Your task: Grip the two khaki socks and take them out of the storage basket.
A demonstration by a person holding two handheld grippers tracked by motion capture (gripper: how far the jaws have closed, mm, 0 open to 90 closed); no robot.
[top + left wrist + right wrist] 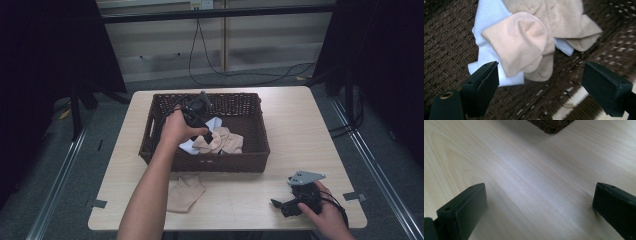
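Inside the wicker basket [250, 150], the left gripper [540, 85] hangs with jaws spread wide, empty, just short of the beige sock [524, 45] lying on white cloth [486, 57]. The right gripper [292, 202], jaws also apart, rests well away on the table [524, 170].

One overhead camera, two riding close on the hand-held grippers.

The high view looks forward and down on the pale wooden worktop [280, 125]; the left gripper view peers closely into the dark brown woven basket [444, 45], whose corner the low right gripper view shares [550, 125].
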